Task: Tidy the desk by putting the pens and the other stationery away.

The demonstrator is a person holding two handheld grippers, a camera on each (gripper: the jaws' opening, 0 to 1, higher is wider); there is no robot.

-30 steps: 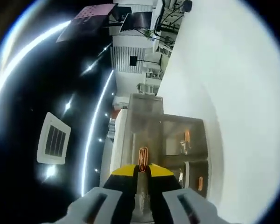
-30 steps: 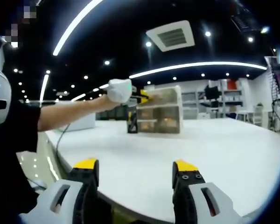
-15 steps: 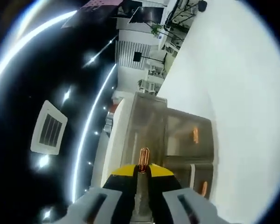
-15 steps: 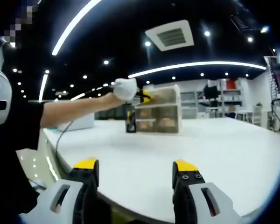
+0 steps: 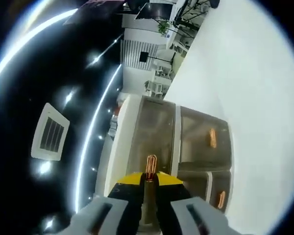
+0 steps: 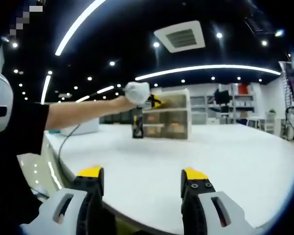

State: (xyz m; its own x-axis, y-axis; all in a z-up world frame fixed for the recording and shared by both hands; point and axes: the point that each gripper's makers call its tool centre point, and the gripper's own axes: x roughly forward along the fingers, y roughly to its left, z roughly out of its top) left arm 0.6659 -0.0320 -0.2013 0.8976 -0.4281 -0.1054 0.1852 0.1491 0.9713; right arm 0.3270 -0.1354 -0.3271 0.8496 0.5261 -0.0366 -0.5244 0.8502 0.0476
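- Left gripper: yellow-tipped jaws closed on a copper-coloured paper clip, which stands out beyond the tips; in the right gripper view the same gripper is held out by a gloved hand at the end of an outstretched arm.
- Paper clip: held right up against the upper part of the drawer unit; contact between the two cannot be judged.
- Drawer unit: a translucent set of small drawers with a pale top, standing on the white desk; seen in the right gripper view as stacked tiers of drawers well out on the desk.
- Drawer contents: further copper-coloured clips show through two drawer fronts; the rest of the contents are too blurred to identify.
- Dark object: stands just beside the drawer unit, on the side nearer the arm; its nature cannot be made out.
- Right gripper: jaws spread wide apart with nothing between them, held above the near edge of the desk, well apart from the drawer unit.
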